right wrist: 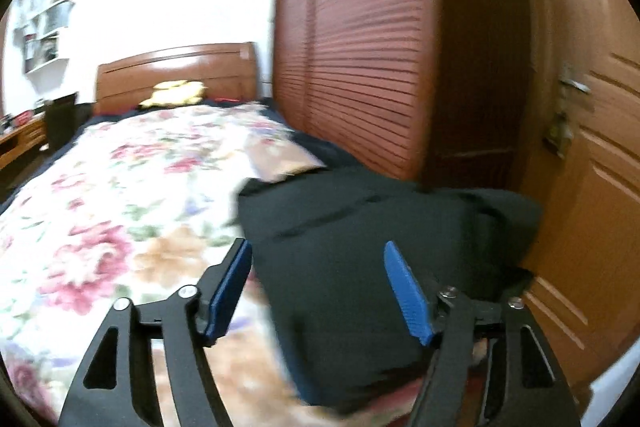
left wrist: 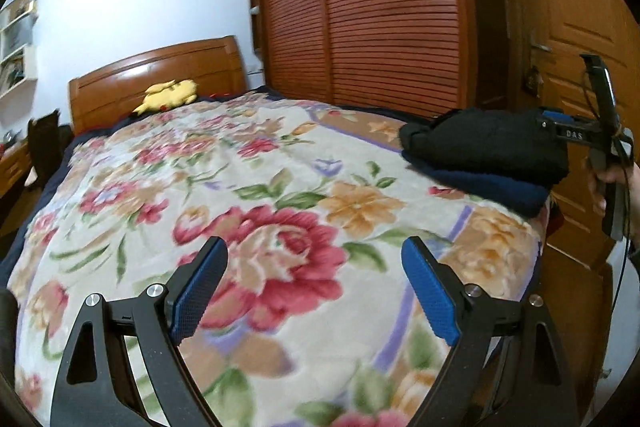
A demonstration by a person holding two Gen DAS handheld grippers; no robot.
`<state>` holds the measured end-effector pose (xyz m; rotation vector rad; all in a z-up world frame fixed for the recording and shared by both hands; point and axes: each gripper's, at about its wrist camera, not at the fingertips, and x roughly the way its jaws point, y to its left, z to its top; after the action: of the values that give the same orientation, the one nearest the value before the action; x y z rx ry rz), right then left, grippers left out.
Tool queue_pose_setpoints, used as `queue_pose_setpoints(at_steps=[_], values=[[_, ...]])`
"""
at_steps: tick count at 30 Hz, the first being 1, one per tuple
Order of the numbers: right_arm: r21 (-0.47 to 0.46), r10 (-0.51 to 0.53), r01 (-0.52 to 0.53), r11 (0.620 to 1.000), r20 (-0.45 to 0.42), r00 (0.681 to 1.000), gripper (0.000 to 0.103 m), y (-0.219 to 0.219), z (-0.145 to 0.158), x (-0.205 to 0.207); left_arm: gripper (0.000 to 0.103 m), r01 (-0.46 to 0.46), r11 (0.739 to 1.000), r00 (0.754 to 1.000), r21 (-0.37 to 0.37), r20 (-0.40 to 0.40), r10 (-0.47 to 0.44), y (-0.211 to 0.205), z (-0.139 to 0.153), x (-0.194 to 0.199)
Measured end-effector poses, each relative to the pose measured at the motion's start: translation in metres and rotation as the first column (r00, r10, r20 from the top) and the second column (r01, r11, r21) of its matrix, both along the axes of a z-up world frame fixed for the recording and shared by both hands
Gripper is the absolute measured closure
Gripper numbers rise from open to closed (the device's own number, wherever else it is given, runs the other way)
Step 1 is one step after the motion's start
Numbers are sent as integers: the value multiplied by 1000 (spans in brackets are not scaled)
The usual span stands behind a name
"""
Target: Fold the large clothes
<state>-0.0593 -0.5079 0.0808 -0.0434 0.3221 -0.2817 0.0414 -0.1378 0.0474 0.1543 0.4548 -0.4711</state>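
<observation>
1. Nearest, left gripper [left wrist: 314, 251]: fingers spread wide over the floral blanket [left wrist: 248, 187], nothing between the pads; probably idle because the folded pile needs no help from this side.
2. Right gripper [right wrist: 318, 259]: fingers spread, pads clear of the cloth, aimed at the black garment [right wrist: 360, 247] just ahead; seemingly just let go or about to tidy it. Blur hides whether any pad brushes the fabric.
3. Clothes at the right edge of the bed, near the door [left wrist: 576, 7]: black garment folded and stacked on a navy garment [left wrist: 500, 193], likely kept aside to leave the blanket free. Count: two garments, one stack.
4. Farther off: one yellow plush toy [left wrist: 170, 93] against the headboard [left wrist: 160, 67].
5. Grippers counted: two, neither holding anything.
</observation>
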Motion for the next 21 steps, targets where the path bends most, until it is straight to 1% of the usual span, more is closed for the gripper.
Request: queue_pose_setpoints(at_steps=[2, 4, 8, 11, 12, 13, 14, 15, 16, 17, 18, 20, 21], values=[[1, 77, -77, 997, -6, 997, 22, 30, 0, 5, 14, -29, 1000, 1000, -4, -4, 29, 16, -6, -2], [7, 143, -143, 990, -9, 990, 20, 57, -5, 11, 14, -64, 998, 998, -5, -4, 64, 31, -12, -3], [25, 270, -270, 963, -23, 962, 20, 116, -16, 27, 14, -149, 989, 989, -14, -23, 149, 66, -26, 0], [42, 350, -349, 936, -23, 936, 20, 154, -24, 36, 14, -204, 979, 978, -28, -39, 203, 90, -35, 5], [45, 370, -369, 928, -27, 929, 20, 160, -27, 38, 14, -227, 974, 973, -25, -39, 226, 98, -38, 7], [46, 390, -388, 920, -31, 920, 20, 170, -30, 41, 18, -242, 970, 970, -23, -38, 241, 103, -41, 8], [47, 406, -405, 913, -32, 913, 20, 179, -35, 40, 27, -265, 964, 964, -18, -32, 265, 112, -44, 9], [47, 419, -418, 907, -31, 907, 20, 186, -40, 40, 31, -285, 958, 958, -11, -30, 285, 117, -47, 11], [50, 429, -427, 903, -33, 903, 20, 187, -44, 40, 42, -303, 953, 953, -6, -29, 303, 122, -49, 12], [54, 440, -438, 897, -34, 897, 20, 194, -47, 43, 63, -318, 948, 948, -6, -30, 317, 129, -53, 14], [59, 449, -447, 893, -35, 893, 20, 195, -50, 44, 69, -329, 944, 944, -4, -31, 328, 134, -55, 15], [70, 464, -461, 885, -33, 885, 20, 200, -58, 55, 70, -360, 933, 933, -9, -28, 359, 146, -60, 17], [76, 471, -468, 881, -34, 881, 20, 201, -63, 67, 70, -366, 930, 930, -13, -30, 366, 150, -62, 18]])
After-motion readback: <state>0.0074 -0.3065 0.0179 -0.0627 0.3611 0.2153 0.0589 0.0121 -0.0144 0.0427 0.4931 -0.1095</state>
